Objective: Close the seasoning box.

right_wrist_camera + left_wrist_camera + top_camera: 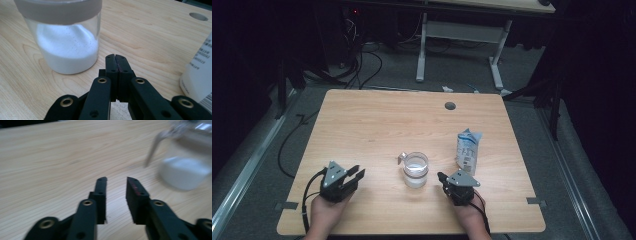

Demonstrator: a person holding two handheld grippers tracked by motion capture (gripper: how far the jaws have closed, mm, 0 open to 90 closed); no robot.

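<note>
My left gripper (357,176) rests low on the table (372,125), near its front edge, jaws apart with bare wood between them; it grasps nothing. In the left gripper view the jar (186,170) stands ahead and to the right of my jaws, blurred, well clear of the pads, its wire clasp (153,147) hanging on the near side.

My right gripper (442,176) is clenched, pads pressed together on nothing, tips just beside the jar (416,170) without touching it. The jar stands upright at mid-table between my two grippers, holding white powder in its lower part.

A carton (468,151) stands upright just beyond my right gripper, to the right of the jar and apart from it. A round hole (450,106) sits near the far edge. Nothing lies between either gripper and the jar.
</note>
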